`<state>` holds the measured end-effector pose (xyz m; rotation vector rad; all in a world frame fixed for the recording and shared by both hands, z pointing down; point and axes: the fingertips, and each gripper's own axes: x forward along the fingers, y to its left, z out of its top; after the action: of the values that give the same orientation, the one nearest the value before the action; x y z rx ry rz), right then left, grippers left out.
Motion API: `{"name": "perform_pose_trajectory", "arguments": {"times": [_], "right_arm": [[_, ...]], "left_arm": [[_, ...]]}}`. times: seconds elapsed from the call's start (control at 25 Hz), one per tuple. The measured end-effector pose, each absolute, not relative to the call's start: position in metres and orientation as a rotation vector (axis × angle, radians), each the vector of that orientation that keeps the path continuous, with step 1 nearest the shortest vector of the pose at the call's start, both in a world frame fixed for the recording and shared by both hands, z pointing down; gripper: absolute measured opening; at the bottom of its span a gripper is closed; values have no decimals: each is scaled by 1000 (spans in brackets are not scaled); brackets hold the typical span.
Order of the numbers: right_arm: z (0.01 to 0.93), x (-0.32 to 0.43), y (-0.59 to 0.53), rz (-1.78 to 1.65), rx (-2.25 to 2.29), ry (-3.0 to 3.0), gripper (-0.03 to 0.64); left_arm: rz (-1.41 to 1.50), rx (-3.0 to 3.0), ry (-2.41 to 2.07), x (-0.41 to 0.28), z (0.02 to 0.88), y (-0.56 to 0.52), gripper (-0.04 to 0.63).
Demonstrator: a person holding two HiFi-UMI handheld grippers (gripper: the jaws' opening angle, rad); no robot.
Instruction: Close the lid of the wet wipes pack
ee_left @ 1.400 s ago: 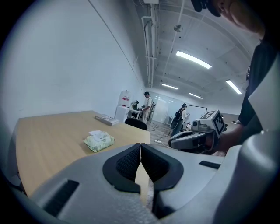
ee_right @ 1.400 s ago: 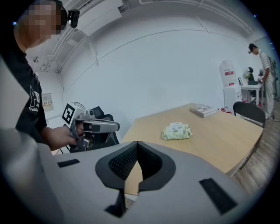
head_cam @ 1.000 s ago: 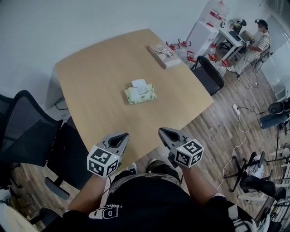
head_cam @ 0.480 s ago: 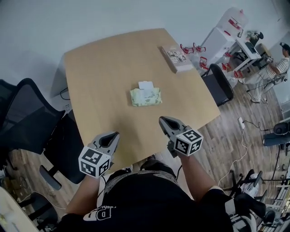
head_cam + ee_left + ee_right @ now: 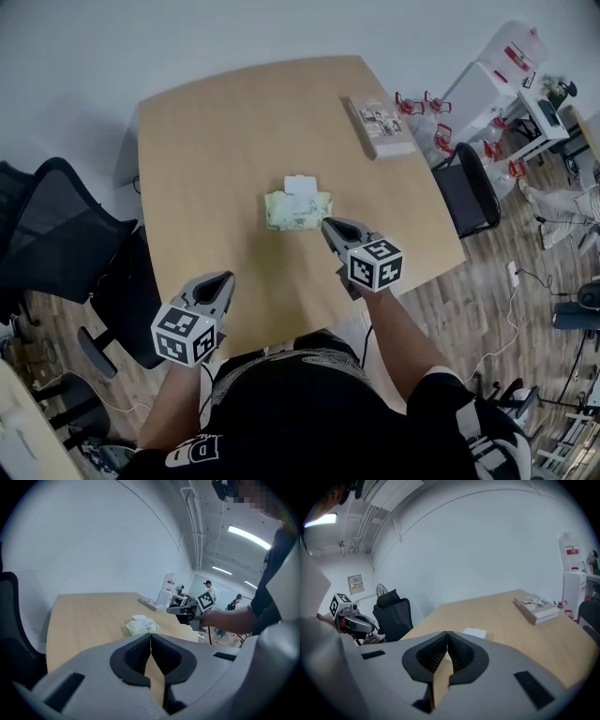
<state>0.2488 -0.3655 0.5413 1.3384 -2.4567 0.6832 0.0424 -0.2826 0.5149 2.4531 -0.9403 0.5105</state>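
Note:
The wet wipes pack (image 5: 297, 211) is pale green and lies mid-table with its white lid (image 5: 301, 184) flipped open on its far side. My right gripper (image 5: 328, 225) is shut and empty, its tips just at the pack's near right corner; whether they touch it I cannot tell. The right gripper view shows only the white lid (image 5: 474, 633) past the closed jaws. My left gripper (image 5: 225, 278) is shut and empty too, hanging at the table's near edge, well short of the pack (image 5: 142, 626). In the left gripper view, the right gripper (image 5: 180, 611) reaches in from the right.
The light wooden table (image 5: 206, 141) carries a book (image 5: 380, 125) at its far right corner. Black office chairs stand at the left (image 5: 56, 244) and the right (image 5: 469, 192). Shelves and red-wheeled bases crowd the far right.
My right gripper has travelled forward over the table up to the pack. The left gripper has slipped a little left and lower near the table's edge. Both stayed shut.

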Motion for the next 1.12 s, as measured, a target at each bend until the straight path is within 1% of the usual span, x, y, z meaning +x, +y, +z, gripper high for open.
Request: {"name": "perform_pose_trajectory", "arguments": {"times": [0.44,0.76,0.92,1.12], "right_arm": [[583,273,-446,725,1182,-2419,15],[606,278,-483,737,1133,-2405,17],[618,280,-498,745,1112,-2383,29],[633,282,-515,752,1095,-2354,67]], "left_arm": [[530,2332,-1094,57,522,-296,20],[541,2272,-1175,57,525,-295,20],[548,2240,-1206,54,527,-288,20],[546,2208,-1232,53,530,-285,20]]}}
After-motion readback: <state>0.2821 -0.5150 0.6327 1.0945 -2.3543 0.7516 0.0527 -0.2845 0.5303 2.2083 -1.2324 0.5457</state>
